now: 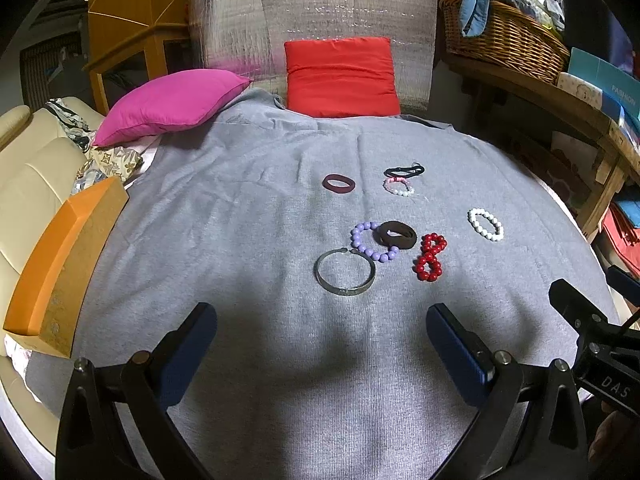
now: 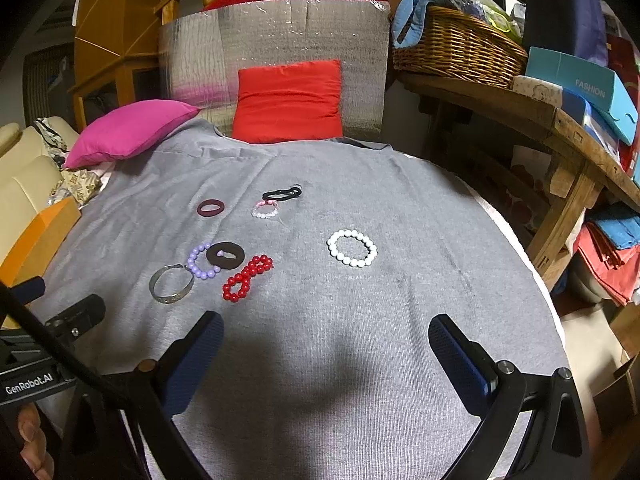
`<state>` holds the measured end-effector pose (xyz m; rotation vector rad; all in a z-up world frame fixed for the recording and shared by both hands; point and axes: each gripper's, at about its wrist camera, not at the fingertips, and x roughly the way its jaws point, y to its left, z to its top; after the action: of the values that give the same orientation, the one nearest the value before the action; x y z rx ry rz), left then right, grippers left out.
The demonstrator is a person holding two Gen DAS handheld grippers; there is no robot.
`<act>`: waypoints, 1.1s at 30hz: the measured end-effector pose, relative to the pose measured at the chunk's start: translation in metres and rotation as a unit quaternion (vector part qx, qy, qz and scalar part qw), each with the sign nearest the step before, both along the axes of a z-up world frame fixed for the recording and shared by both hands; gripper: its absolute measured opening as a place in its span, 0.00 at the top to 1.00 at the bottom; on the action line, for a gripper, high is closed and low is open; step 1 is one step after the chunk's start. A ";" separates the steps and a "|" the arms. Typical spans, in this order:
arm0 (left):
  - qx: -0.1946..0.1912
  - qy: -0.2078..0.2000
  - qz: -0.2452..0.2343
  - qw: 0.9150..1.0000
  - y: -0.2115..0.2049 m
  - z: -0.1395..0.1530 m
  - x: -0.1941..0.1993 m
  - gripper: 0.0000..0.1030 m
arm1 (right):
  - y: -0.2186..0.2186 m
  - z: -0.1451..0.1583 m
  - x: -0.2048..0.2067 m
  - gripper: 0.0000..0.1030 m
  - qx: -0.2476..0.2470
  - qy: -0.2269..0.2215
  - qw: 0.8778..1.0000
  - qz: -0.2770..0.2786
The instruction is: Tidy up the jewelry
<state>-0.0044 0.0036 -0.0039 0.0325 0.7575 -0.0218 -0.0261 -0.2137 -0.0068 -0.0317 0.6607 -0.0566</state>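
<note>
Jewelry lies on a grey cloth [image 1: 260,220]. Near me are a silver bangle [image 1: 345,272], a purple bead bracelet [image 1: 370,242], a dark brown band [image 1: 397,234] overlapping it, and a red bead bracelet [image 1: 431,257]. A white bead bracelet [image 1: 485,224] lies apart to the right. Farther back are a maroon band [image 1: 338,183], a pink-white bead bracelet [image 1: 398,187] and a black hair tie [image 1: 404,170]. My left gripper [image 1: 321,332] is open and empty, short of the bangle. My right gripper [image 2: 326,340] is open and empty, short of the white bracelet [image 2: 352,248].
A pink cushion [image 1: 172,102] and a red cushion [image 1: 342,76] sit at the cloth's far edge. An orange foam block [image 1: 64,268] lies on the left. A wooden shelf [image 2: 560,128] with a wicker basket [image 2: 456,46] and boxes stands on the right.
</note>
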 end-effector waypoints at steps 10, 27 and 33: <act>-0.035 0.053 -0.004 0.998 0.034 -0.024 0.007 0.00 | -0.015 -0.006 -0.002 0.00 0.008 0.006 1.000 0.003; -0.051 0.078 -0.023 0.995 0.057 -0.055 0.019 0.00 | -0.087 -0.034 0.082 0.07 0.156 0.072 0.985 0.005; -0.066 0.082 -0.007 0.994 0.071 -0.060 0.028 0.00 | -0.100 -0.053 0.160 0.27 0.160 0.122 0.979 -0.022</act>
<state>0.0234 0.0742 -0.0639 -0.0915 0.9185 -0.0891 0.1338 -0.3138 -0.0594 0.2898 0.9100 0.0121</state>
